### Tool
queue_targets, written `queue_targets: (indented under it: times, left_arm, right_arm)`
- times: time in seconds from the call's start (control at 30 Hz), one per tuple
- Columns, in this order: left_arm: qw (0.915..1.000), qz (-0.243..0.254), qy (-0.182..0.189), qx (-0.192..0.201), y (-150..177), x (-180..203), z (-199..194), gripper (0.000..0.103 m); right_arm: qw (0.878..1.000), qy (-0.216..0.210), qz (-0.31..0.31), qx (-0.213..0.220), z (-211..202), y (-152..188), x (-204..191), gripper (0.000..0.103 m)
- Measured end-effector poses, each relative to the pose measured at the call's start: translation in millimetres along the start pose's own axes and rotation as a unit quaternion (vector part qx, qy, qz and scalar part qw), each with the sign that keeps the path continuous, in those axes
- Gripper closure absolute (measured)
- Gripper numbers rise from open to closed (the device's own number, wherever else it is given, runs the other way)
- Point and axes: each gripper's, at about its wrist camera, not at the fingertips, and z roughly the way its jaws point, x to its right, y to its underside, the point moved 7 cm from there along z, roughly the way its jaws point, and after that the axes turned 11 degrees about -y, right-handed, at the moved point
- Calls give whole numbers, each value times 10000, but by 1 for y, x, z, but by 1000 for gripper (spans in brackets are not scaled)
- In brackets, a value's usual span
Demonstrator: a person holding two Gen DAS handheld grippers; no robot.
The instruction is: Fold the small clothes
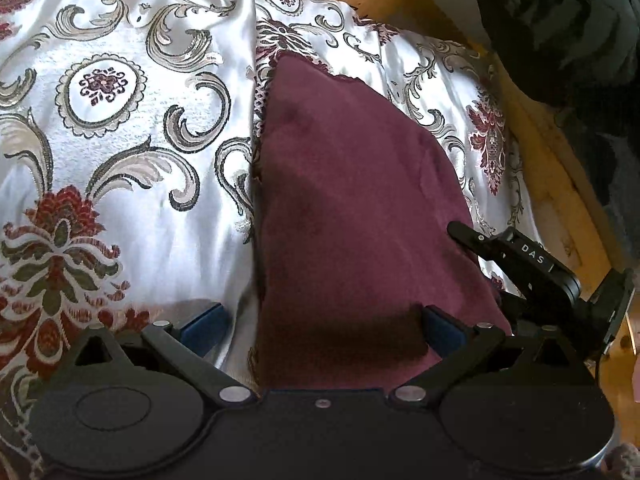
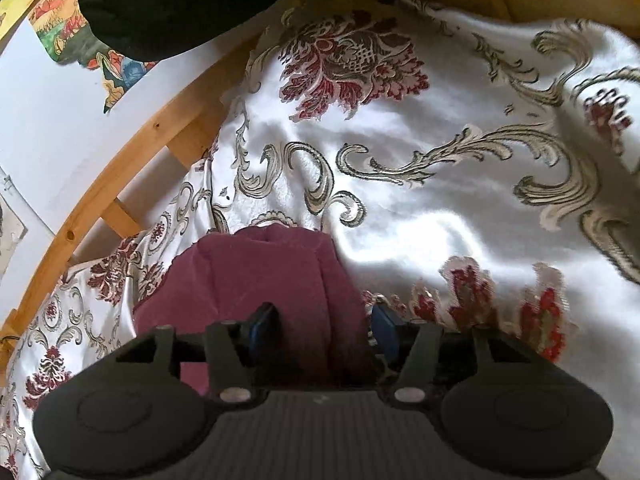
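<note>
Watching both grippers hover low over the maroon cloth (image 1: 352,200), which lies flat on the patterned bedspread (image 1: 120,120) near the wooden bed rail (image 1: 560,184). Left gripper (image 1: 320,328) stands wide open, one pad over the cloth's near edge, the other off it on the left, gripping nothing. Right gripper (image 2: 324,328) is partly open astride a raised ridge of cloth, pads not visibly pressing. Risks: jaws pinching the slippery bedspread along with the cloth, or catching only one layer, skewing the fold.
</note>
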Motion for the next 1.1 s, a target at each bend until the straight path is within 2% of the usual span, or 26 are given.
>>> queue_targets:
  times: [0.1, 0.17, 0.27, 0.67, 0.83, 0.87, 0.93, 1.0, 1.03, 1.1]
  left_arm:
    - [10000, -28, 23, -17, 0, -1, 1, 1]
    - [10000, -18, 37, -18, -1, 0, 2, 1]
    - [10000, -20, 38, -26, -1, -1, 2, 1]
    - [10000, -1, 17, -58, -1, 0, 1, 1]
    - [9998, -69, 176, -68, -2, 0, -1, 1]
    - [9997, -77, 244, -57, -2, 1, -3, 3]
    - [9990, -46, 435, 11, -3, 4, -6, 18]
    - [9992, 19, 407, 47, -2, 6, -8, 21]
    - [9992, 16, 399, 58, -2, 5, -8, 23]
    - [9991, -45, 404, 90, -3, 3, -9, 33]
  right_arm:
    - [9999, -76, -115, -22, 5, -1, -3, 45]
    - [9997, -97, -191, -82, 7, 0, -5, 61]
    - [9995, -100, -277, -89, 6, 1, -10, 70]
    - [9996, -66, -267, -71, 3, 2, -10, 69]
    - [9996, -93, -244, -56, 2, 2, -12, 70]
    - [9996, -112, -247, -56, 1, 2, -13, 72]
    - [9996, -138, -252, -63, 0, 1, -17, 76]
    - [9995, -184, -255, -41, -2, -1, -21, 79]
    - [9991, -350, -233, 11, -6, -3, -28, 80]
    - [9985, -499, -226, 53, -10, -6, -36, 81]
